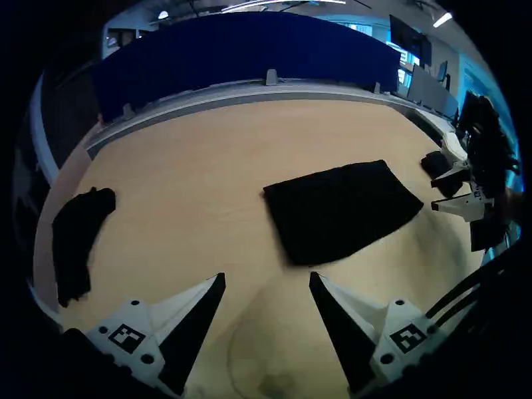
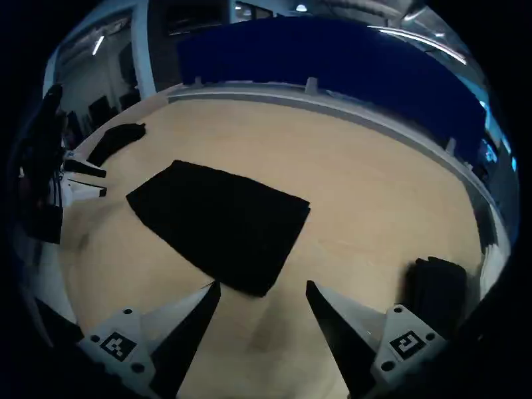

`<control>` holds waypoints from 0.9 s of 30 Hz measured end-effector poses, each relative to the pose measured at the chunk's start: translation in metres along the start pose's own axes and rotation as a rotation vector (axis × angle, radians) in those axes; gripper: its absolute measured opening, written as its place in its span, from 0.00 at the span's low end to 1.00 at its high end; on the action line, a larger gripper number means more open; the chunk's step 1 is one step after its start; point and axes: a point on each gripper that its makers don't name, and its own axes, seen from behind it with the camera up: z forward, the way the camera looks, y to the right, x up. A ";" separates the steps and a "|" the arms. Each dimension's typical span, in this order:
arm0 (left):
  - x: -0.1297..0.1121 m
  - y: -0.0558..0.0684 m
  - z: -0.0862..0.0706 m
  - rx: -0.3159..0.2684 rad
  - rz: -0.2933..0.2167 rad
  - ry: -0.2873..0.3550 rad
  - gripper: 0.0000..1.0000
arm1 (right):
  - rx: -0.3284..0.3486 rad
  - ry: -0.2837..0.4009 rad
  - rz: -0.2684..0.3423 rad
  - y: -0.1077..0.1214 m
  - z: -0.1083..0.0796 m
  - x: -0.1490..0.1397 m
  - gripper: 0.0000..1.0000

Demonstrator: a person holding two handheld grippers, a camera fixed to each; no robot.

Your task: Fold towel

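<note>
On the broad wooden tabletop [image 1: 219,153], a dark towel [image 1: 342,209] lies flat near the middle, apparently laid out where both sides can reach its edges, while the left claw [image 1: 266,275] and right claw [image 2: 263,284] hover just short of it — each spread wide, holding and touching nothing.

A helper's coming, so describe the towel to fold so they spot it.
Start at the pale wooden table before the blue partition. Near its middle lies the black towel, spread flat. The crumpled black cloth and the dark stack sit at the edges.
</note>
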 end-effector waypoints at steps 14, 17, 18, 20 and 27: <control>-0.026 -0.014 -0.037 0.059 -0.062 0.012 0.94 | 0.036 -0.062 -0.116 -0.005 0.011 -0.015 0.98; -0.030 -0.016 -0.041 0.067 -0.058 0.014 0.94 | 0.042 -0.069 -0.129 -0.006 0.014 -0.016 0.93; -0.031 -0.016 -0.043 0.069 -0.057 0.014 0.94 | 0.045 -0.072 -0.132 -0.007 0.015 -0.017 0.90; -0.034 -0.017 -0.046 0.073 -0.060 0.014 0.94 | 0.045 -0.075 -0.136 -0.007 0.016 -0.018 0.83; -0.047 -0.018 -0.057 0.078 -0.095 0.007 0.94 | 0.039 -0.100 -0.144 -0.005 0.023 -0.023 0.65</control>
